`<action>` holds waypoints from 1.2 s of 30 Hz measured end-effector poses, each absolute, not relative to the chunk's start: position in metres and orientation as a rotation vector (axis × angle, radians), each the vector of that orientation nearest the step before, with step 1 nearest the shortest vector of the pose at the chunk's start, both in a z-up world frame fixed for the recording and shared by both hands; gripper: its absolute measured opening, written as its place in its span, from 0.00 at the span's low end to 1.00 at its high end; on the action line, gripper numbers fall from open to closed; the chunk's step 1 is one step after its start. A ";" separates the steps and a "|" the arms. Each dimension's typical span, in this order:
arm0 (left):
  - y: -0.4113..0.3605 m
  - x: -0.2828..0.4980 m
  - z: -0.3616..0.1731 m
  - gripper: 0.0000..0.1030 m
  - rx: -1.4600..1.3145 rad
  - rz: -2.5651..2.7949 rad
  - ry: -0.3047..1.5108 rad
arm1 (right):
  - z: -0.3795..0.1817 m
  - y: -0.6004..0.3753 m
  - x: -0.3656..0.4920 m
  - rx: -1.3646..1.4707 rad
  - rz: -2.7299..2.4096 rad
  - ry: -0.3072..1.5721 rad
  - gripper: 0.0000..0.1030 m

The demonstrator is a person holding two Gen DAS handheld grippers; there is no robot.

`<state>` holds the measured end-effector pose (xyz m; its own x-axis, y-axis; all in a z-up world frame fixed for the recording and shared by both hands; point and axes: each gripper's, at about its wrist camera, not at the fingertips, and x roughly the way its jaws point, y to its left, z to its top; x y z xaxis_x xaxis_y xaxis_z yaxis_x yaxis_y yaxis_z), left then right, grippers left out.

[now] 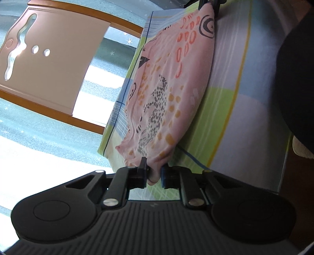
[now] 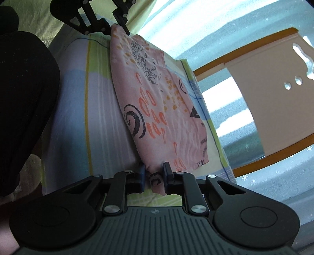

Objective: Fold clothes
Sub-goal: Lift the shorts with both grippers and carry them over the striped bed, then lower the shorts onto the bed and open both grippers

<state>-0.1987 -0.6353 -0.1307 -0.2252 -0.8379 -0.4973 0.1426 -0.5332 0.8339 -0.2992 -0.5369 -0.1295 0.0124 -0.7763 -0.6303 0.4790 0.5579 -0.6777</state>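
A pink garment (image 1: 170, 82) printed with orange shapes, black spirals and a spotted animal lies stretched over a striped sheet (image 1: 231, 109). My left gripper (image 1: 154, 172) is shut on one corner of it, cloth bunched between the pads. My right gripper (image 2: 154, 174) is shut on the other corner of the same edge (image 2: 157, 117). Each gripper shows in the other's view at the far end of the cloth: the right gripper (image 1: 209, 5) at the top of the left wrist view, the left gripper (image 2: 117, 21) at the top of the right wrist view. The held edge is lifted and taut.
The sheet (image 2: 78, 117) covers a narrow surface whose far edge drops off to a teal star-patterned carpet (image 1: 39, 137). A beige board with an orange rim (image 1: 51, 58) stands beyond. The person's dark clothing (image 2: 23, 98) fills one side.
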 end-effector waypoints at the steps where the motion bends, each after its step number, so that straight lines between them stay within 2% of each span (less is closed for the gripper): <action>1: -0.636 -0.199 -0.129 0.09 1.326 -1.818 -0.901 | -0.130 -0.538 -0.299 -0.295 -1.005 1.200 0.10; 5: -0.639 -0.193 -0.119 0.09 1.270 -1.782 -0.927 | -0.123 -0.540 -0.299 -0.265 -1.042 1.177 0.08; 9: -0.635 -0.185 -0.133 0.09 1.356 -1.798 -0.932 | -0.112 -0.527 -0.289 -0.262 -1.033 1.149 0.09; 18: -0.619 -0.169 -0.143 0.10 1.360 -1.781 -0.893 | -0.128 -0.520 -0.291 -0.245 -1.017 1.183 0.10; 21: -0.617 -0.160 -0.140 0.12 1.372 -1.738 -0.883 | -0.127 -0.519 -0.299 -0.208 -1.039 1.178 0.14; 25: -0.618 -0.143 -0.123 0.12 1.313 -1.711 -0.759 | -0.121 -0.516 -0.314 -0.127 -1.086 1.155 0.16; 29: -0.619 -0.140 -0.096 0.14 1.153 -1.804 -0.529 | -0.102 -0.517 -0.330 0.048 -1.146 0.992 0.18; 36: -0.625 -0.170 -0.090 0.16 1.037 -1.930 -0.323 | -0.079 -0.539 -0.340 0.339 -1.187 0.683 0.18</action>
